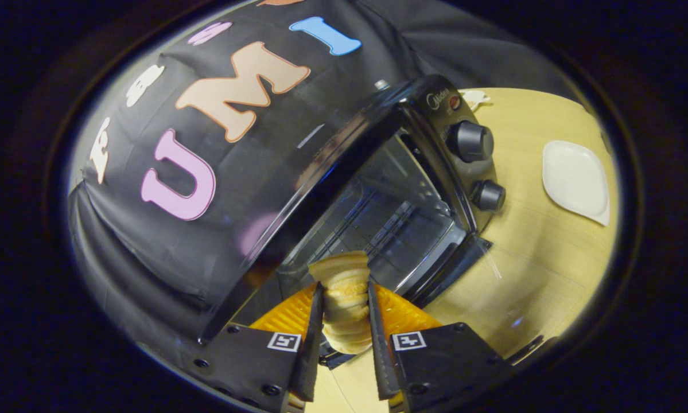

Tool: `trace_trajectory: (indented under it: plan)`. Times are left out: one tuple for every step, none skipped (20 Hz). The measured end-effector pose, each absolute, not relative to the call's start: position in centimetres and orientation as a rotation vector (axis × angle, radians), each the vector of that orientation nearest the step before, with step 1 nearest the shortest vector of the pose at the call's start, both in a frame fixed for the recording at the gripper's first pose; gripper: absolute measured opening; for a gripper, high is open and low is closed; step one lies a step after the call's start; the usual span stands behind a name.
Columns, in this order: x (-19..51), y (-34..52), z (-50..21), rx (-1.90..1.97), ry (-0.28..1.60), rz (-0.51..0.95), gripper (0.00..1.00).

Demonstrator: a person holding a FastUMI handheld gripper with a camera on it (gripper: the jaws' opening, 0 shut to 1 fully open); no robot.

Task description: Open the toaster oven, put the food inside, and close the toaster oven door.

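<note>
Gripper (pixel 345 310) clamped on a bread piece (pixel 344 287), both fingers pressing. It sits just before the toaster oven (pixel 412 189), whose door (pixel 447 267) hangs open, likely ready for loading.

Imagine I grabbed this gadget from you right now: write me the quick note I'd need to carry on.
Gripper: shut on the pastry, both fingers pressing its sides.
Toaster oven: on the wooden table, its door already dropped open; the wire rack shows inside.
The pastry sits just in front of the opening, not yet on the rack.
White plate: on the table beyond the oven's knobs.
Done: door opened, food picked up.
Left: set the pastry on the rack, let go, back out, close the door.
</note>
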State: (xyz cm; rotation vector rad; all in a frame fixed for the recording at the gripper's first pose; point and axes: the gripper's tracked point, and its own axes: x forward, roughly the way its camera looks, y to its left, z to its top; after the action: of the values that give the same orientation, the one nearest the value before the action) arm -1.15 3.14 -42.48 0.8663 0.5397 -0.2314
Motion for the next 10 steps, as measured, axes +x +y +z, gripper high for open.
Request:
trace_trajectory:
  plan:
    - [-0.5, 3.1, -42.5, 0.871, 0.531, -0.239, 0.44]
    - [0.0, 3.1, -42.7, 0.879, 0.523, -0.244, 0.44]
    - [0.5, 3.1, -42.7, 0.886, 0.512, -0.248, 0.45]
    - [0.8, 2.9, -42.8, 0.891, 0.505, -0.255, 0.45]
    - [1.2, 2.7, -42.9, 0.896, 0.498, -0.26, 0.45]
    - [1.2, 2.7, -42.6, 0.898, 0.487, -0.263, 0.45]
    - [1.5, 2.7, -42.5, 0.895, 0.477, -0.264, 0.46]
    - [1.4, 2.5, -42.6, 0.887, 0.473, -0.27, 0.46]
    - [1.2, 2.2, -42.7, 0.88, 0.474, -0.276, 0.46]
    - [1.3, 2.3, -42.6, 0.883, 0.467, -0.267, 0.5]
